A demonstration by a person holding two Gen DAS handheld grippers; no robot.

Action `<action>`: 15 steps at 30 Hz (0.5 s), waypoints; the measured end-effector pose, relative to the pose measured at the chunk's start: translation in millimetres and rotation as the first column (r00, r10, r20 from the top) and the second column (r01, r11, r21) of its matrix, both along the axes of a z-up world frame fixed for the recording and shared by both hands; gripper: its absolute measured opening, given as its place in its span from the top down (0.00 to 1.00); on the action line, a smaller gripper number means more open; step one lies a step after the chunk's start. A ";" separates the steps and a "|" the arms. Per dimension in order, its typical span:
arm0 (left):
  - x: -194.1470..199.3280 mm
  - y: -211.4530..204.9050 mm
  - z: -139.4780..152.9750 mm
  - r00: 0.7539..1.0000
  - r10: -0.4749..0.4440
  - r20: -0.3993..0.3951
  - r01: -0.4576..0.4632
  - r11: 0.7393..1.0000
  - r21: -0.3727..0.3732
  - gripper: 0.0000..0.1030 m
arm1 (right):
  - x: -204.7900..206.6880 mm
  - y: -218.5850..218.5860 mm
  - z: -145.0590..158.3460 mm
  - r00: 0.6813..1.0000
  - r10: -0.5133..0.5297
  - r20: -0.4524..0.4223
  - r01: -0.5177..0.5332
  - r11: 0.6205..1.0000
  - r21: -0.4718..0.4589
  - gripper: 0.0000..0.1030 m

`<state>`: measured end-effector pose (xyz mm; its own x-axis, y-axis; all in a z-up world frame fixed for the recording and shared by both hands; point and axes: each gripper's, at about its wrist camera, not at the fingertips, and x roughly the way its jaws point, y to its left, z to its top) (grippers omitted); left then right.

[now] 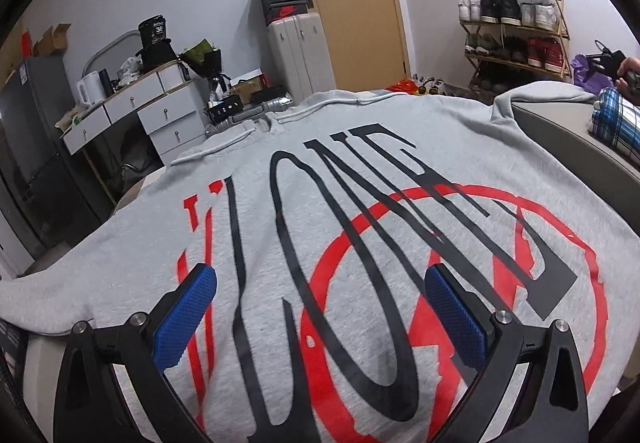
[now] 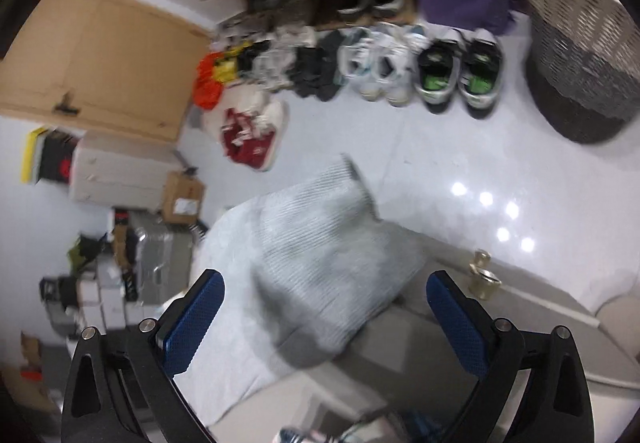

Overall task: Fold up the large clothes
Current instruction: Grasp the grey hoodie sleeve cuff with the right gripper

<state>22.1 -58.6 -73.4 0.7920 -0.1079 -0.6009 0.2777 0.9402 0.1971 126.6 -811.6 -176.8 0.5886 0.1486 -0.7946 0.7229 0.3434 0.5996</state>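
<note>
A large grey sweatshirt (image 1: 360,171) lies spread flat across a grey table (image 1: 560,123), its black lettering and red circle print facing up. The left gripper (image 1: 320,299) hovers just above the printed area, its blue-padded fingers (image 1: 184,319) spread wide with nothing between them. In the blurred right wrist view, the right gripper (image 2: 324,307) is also wide apart and empty, above what appears to be the ribbed cuff of a grey sleeve (image 2: 320,267) draped over the table's edge. A folded blue plaid garment (image 1: 618,119) rests at the table's far right. A shoe rack (image 1: 516,31) stands against the wall beyond.
</note>
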 end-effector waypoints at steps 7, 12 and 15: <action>-6.7 -8.1 -4.2 0.999 -0.025 0.024 0.024 0.999 0.048 0.01 | 11.8 -0.4 -18.4 1.000 -0.005 0.011 0.005 1.000 0.011 0.20; -10.5 -7.6 -1.0 0.999 -0.039 0.030 0.038 0.998 0.042 0.01 | 10.9 5.7 -5.5 0.997 -0.003 0.075 0.007 0.999 -0.050 0.49; -7.3 -7.6 0.2 0.999 -0.039 0.034 0.037 0.998 0.040 0.01 | 11.1 12.4 10.2 0.995 -0.004 0.104 0.019 0.990 -0.142 0.65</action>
<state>14.7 -66.1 -73.2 0.8085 -0.1150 -0.5771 0.3053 0.9204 0.2442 137.8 -799.2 -166.6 0.6693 0.0311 -0.7423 0.6643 0.4224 0.6167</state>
